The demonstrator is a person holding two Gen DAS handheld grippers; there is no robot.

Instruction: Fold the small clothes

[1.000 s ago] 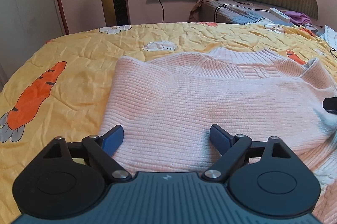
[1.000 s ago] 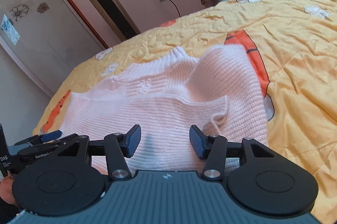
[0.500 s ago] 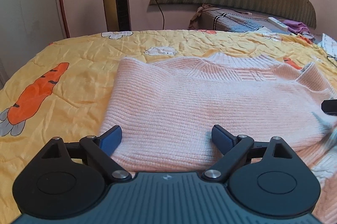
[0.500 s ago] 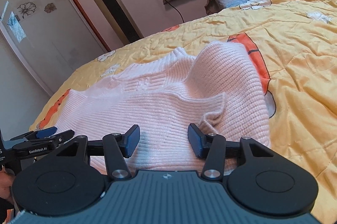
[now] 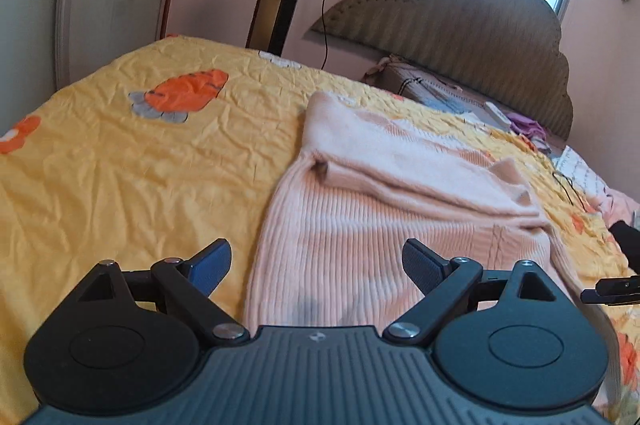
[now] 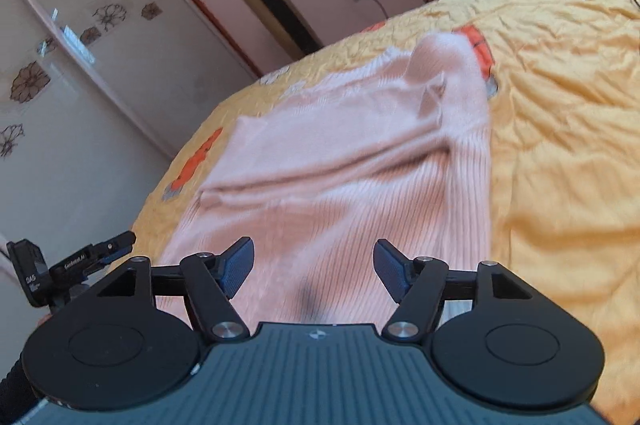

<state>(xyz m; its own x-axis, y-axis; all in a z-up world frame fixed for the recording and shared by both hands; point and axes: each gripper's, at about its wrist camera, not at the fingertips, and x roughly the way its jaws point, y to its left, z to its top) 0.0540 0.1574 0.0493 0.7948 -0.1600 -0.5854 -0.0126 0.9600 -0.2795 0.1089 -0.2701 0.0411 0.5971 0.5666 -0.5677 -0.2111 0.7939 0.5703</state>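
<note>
yellow carrot-print bed [image 5: 132,161] carries the pink ribbed sweater [image 5: 360,225], which now lies with its near part turned over the far part, a crosswise crease where a second ago it lay flat; one fold looks done. left tool [image 5: 316,261] and right tool [image 6: 313,263] both spread, holding nothing, raised above the near edge. left tool's side reads "genrobot.ai", partly blurred.

White lettering is showing on the left claw [image 6: 94,257] in the right wrist view — it is reading, as far as the blur allows, "GenRobot.AI" along its arm, with "DAS" on the black block behind it. No other legible text is appearing anywhere.
</note>
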